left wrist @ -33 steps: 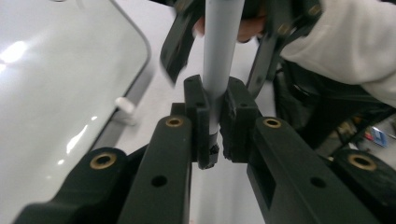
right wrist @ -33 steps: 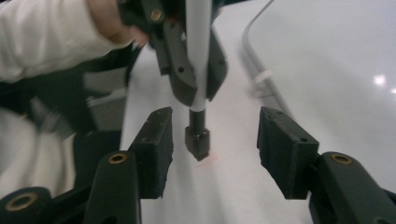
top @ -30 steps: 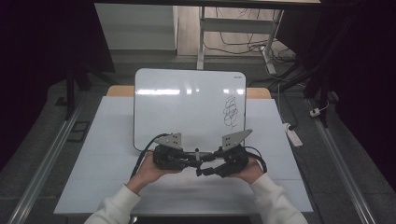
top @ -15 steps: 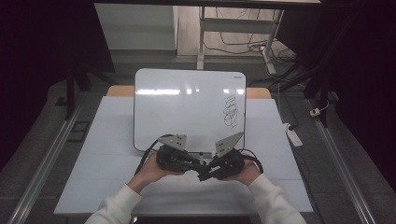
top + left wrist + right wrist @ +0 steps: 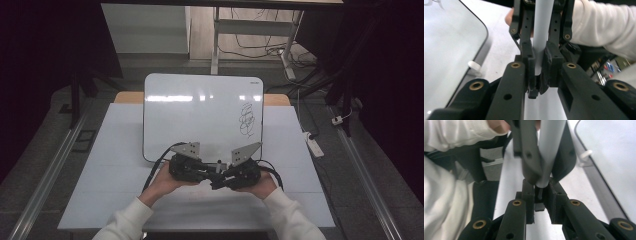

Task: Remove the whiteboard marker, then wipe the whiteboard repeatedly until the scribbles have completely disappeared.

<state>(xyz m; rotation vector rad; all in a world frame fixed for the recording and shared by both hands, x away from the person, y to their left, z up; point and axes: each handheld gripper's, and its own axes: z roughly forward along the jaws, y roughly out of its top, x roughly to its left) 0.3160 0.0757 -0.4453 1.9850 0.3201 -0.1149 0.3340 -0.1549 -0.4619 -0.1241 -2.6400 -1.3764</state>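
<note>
A white table (image 5: 125, 165) is seen from above, with a person's two white-sleeved forearms coming in from the bottom edge. A whiteboard (image 5: 200, 115) lies on the far half of the table, and a black scribble (image 5: 246, 120) is drawn near its right edge. Just in front of the whiteboard's near edge, the left gripper (image 5: 206, 172) and the right gripper (image 5: 220, 178) are held tip to tip, low over the table, with a grey marker (image 5: 218, 166) caught between them. In the left gripper view, the grey barrel of the marker (image 5: 541, 32) is seen running straight away from the camera, its near end set between the left gripper's (image 5: 539, 72) jaws, which have just been opening slightly yet are still seen pinching it. Farther along the barrel, the other gripper's jaws are closed around it, with a hand and a sleeve behind them. In the right gripper view, the barrel's (image 5: 551, 147) end is seen at the right gripper (image 5: 541, 195), whose jaws have just been closing and are pressed around the thin dark piece at the marker's end. The whiteboard's rounded corner (image 5: 599, 157) is visible beside it.
</note>
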